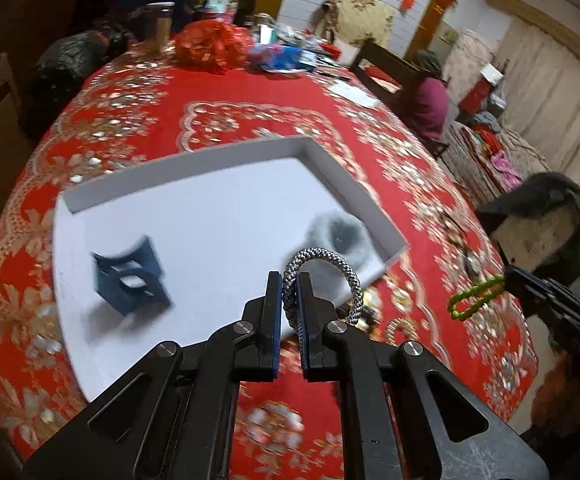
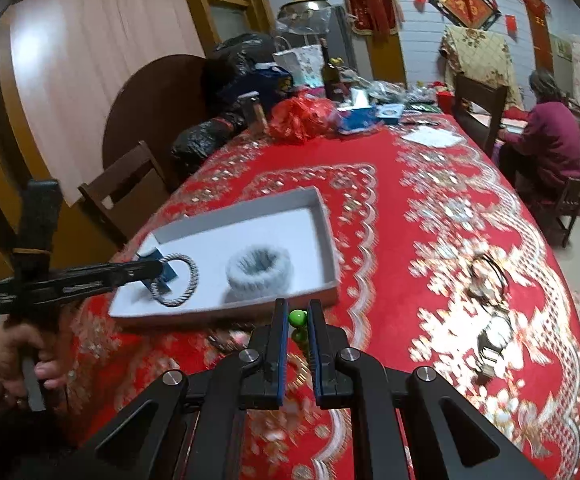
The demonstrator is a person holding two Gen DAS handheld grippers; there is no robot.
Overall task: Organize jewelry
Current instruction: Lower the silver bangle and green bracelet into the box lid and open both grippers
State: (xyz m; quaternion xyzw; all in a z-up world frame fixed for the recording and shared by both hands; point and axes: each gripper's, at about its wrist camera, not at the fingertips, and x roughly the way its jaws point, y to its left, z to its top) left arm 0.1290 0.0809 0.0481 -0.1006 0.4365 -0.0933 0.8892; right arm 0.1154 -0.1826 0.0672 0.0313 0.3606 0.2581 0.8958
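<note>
Blue holder [image 1: 129, 280] and fuzzy band [image 1: 336, 236] motion-blurred (left view); dark trinkets [image 2: 488, 300] on cloth unidentifiable.

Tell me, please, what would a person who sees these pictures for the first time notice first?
First the bright red tablecloth with its gold flower pattern, which fills both views. On it lies a shallow white tray holding a fluffy grey band and a blue block. Then the two tools: the left gripper is shut on a grey braided cord bracelet at the tray's near edge, and the right gripper is shut on a green bead bracelet above the cloth.
</note>
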